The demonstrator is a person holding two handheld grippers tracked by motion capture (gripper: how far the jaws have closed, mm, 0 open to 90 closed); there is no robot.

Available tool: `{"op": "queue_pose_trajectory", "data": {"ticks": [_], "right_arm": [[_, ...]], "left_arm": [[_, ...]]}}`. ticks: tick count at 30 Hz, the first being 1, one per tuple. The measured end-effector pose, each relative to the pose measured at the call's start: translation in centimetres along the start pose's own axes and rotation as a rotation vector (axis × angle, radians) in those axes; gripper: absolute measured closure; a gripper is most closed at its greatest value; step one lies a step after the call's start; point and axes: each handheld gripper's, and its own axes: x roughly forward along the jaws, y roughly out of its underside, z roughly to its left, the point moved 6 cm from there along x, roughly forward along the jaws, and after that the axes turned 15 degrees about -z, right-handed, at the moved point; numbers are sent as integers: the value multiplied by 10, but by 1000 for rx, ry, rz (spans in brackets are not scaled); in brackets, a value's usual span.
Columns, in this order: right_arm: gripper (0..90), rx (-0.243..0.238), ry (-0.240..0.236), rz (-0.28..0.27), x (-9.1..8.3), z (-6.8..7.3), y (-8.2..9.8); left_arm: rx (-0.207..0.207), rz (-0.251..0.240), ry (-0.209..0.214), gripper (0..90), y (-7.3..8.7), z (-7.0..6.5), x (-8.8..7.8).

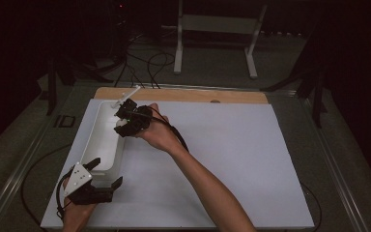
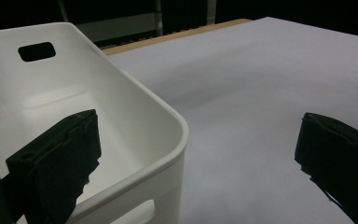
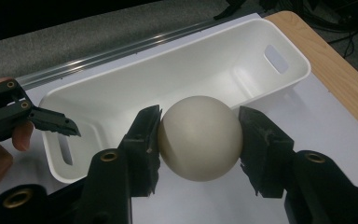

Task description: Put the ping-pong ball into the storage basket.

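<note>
A cream ball is clamped between the black jaws of my right gripper, which is shut on it. The ball hangs over the near long wall of a white plastic bin with handle slots. In the high view the right gripper sits above the far half of the bin. My left gripper is at the bin's near end and stands open. One jaw is inside the bin and the other is outside over the white sheet; neither presses the wall. The left gripper also appears beside the bin's end.
The bin lies along the left side of a white sheet on the table. A wooden strip runs along the far edge. Beyond the table, a white metal stand and cables lie on the floor.
</note>
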Motion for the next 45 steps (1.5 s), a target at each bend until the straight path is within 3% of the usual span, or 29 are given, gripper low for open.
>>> {"op": "queue_pose_trajectory", "data": {"ticks": [45], "right_arm": [[501,-5,-26,12,27,15,-6]], "left_arm": [[-3,-4,3,9,0,0,-1]]}}
